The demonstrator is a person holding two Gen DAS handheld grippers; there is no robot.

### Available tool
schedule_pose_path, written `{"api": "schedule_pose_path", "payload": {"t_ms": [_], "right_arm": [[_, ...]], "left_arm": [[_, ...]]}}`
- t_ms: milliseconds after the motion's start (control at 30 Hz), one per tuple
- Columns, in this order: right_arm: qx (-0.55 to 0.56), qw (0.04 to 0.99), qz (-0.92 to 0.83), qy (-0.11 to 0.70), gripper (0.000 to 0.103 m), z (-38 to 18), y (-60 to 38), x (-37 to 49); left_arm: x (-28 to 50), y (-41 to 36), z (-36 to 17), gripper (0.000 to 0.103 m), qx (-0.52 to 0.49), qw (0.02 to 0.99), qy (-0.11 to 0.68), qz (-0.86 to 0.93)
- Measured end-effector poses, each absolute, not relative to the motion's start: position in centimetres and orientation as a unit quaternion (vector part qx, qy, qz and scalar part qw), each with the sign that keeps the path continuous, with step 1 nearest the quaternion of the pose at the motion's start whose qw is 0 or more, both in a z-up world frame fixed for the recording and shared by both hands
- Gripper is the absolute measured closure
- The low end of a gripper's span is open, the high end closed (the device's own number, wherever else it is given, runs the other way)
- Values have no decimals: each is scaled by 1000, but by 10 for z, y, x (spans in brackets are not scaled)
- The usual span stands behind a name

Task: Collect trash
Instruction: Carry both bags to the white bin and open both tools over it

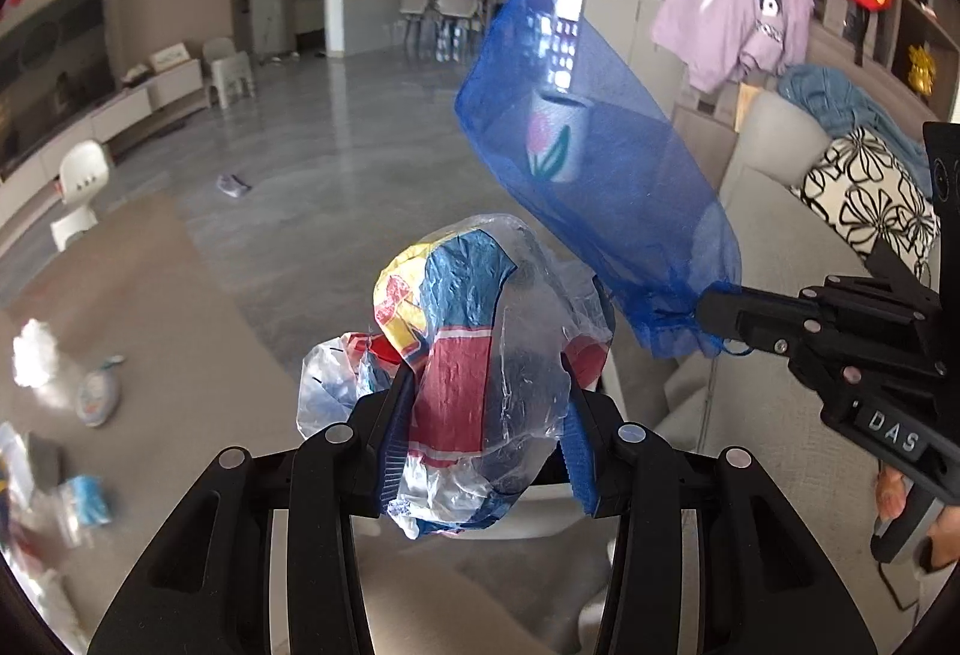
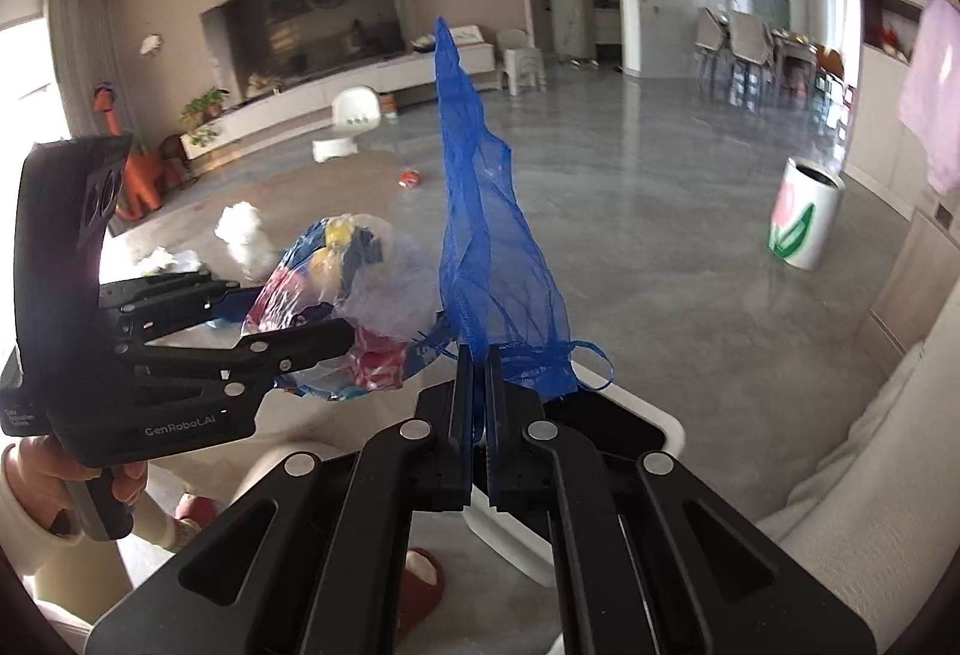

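My left gripper (image 1: 489, 385) is shut on a crumpled clear plastic wrapper (image 1: 474, 355) with red, blue and yellow print, held up in the air. It also shows in the right wrist view (image 2: 354, 307) at the left. My right gripper (image 2: 478, 355) is shut on the drawstring end of a blue mesh bag (image 2: 486, 235) that stands up from its fingers. In the left wrist view the mesh bag (image 1: 600, 163) hangs up and left of the right gripper (image 1: 705, 313), just right of the wrapper.
A white bin with a tulip print (image 2: 804, 217) stands on the grey floor at the right. Loose trash lies on a beige table (image 1: 150, 307): white tissue (image 1: 33, 355), wrappers (image 1: 84, 499). A grey sofa (image 1: 780, 295) is at the right. A white container (image 2: 600, 475) sits below my right gripper.
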State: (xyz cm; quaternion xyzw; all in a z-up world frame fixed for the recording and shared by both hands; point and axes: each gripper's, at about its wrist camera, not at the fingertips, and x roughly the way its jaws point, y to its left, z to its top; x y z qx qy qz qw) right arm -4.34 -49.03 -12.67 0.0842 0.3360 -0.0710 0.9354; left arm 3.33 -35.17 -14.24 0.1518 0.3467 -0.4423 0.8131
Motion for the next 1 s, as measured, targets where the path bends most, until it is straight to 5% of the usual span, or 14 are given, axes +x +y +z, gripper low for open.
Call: {"api": "schedule_pose_path", "payload": {"t_ms": [267,333,400,1000], "right_arm": [[132,912,-93,377,99,-175,-533,-48],[144,907,-89,386,99,-184,-544,-45],[146,902,-91,396,99,-195,-550,-39],[147,884,-70,439,98,-241,-554,-9]], "left_arm": [[31,-413,-181,58,188,782,382,-456],[32,-420,-190,42,200,779,387,-451],[31,-427,-196,4,219,788,384,-429],[56,-412,-200,4,208,817,384,-377]]}}
